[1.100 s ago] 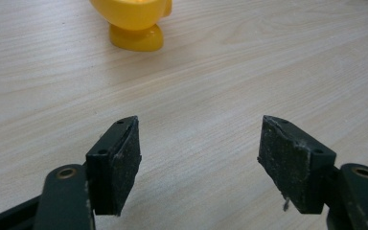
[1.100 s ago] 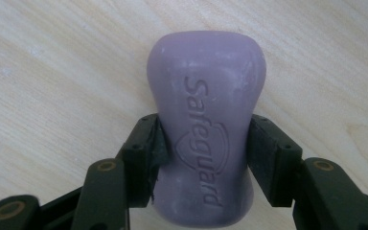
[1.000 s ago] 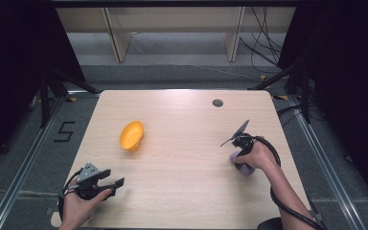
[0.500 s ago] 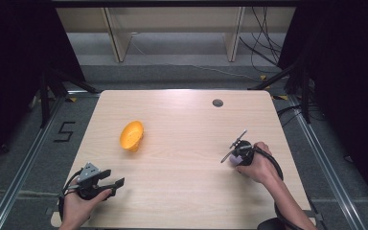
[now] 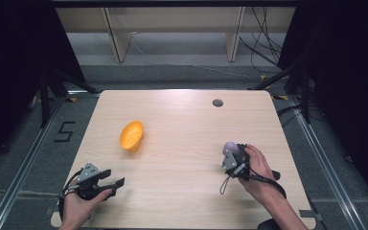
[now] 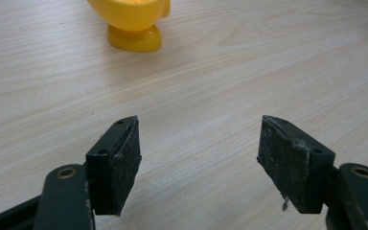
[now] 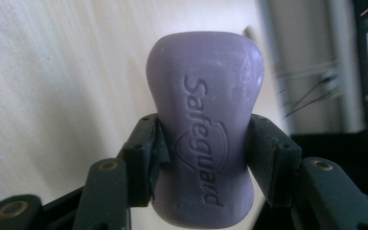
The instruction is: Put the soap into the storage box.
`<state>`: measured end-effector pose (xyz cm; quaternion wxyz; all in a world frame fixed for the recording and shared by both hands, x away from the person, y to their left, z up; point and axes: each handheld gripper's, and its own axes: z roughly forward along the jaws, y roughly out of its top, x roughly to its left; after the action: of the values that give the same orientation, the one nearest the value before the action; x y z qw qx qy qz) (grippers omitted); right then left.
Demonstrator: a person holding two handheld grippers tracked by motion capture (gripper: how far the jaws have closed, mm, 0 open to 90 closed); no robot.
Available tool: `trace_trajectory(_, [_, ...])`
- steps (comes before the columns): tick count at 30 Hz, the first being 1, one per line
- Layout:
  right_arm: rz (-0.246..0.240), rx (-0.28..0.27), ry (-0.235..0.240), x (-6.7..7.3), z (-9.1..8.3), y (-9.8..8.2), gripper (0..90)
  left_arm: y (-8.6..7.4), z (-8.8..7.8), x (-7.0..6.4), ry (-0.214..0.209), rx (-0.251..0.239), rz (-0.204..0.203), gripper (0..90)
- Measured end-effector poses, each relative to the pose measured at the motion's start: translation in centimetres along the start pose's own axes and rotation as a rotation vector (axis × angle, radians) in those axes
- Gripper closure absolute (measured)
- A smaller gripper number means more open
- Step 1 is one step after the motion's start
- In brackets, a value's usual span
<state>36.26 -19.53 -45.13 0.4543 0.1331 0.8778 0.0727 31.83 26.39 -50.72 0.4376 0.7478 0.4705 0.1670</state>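
Because the right claw (image 7: 201,158) squeezes the purple soap bar (image 7: 203,124) at its thin middle, the bar cannot slip out. Its two jaws press on both sides, and the fat ends of the bar stick out above and below them. The word "Safeguard" is pressed into the soap. From the high view, the right claw (image 5: 231,155) is up off the tabletop (image 5: 182,115) near the right edge, and the soap bar (image 5: 229,145) points up at its tip. I think the soap is lifted like this so it can be carried somewhere.

By the near left corner, the left claw (image 5: 116,183) waits low over the wood. In the left gripper view its jaws are spread wide and hold nothing (image 6: 199,153). They point toward the yellow soap dish (image 6: 132,21), which looks like a good home for the soap.

The yellow soap dish (image 5: 132,135) lies tipped on its side, left of the middle of the tabletop, well apart from both claws. I think it may need to be set right first, or the soap could slide off.

A small dark round hole (image 5: 217,102) sits near the far edge. Nothing lies between the soap and the dish, so the way looks free.
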Motion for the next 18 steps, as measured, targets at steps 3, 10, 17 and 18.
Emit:
trace_trajectory(3, [-0.075,-0.037,-0.073,0.2,-0.7,0.2,49.8,0.0,0.0,0.0,-0.002,0.000,0.000,30.5])
trace_trajectory(10, [-0.202,-0.153,-0.218,1.3,-2.8,0.7,49.8,0.2,0.2,-0.2,-0.022,-0.010,0.012,30.0])
trace_trajectory(17, [-0.254,-0.201,-0.285,1.7,-4.1,1.0,49.8,1.3,0.7,-1.3,-0.097,-0.033,0.023,28.8])
trace_trajectory(18, [-0.230,-0.199,-0.284,2.0,-4.3,1.0,49.8,1.6,0.7,-1.5,-0.110,-0.034,0.035,28.7])
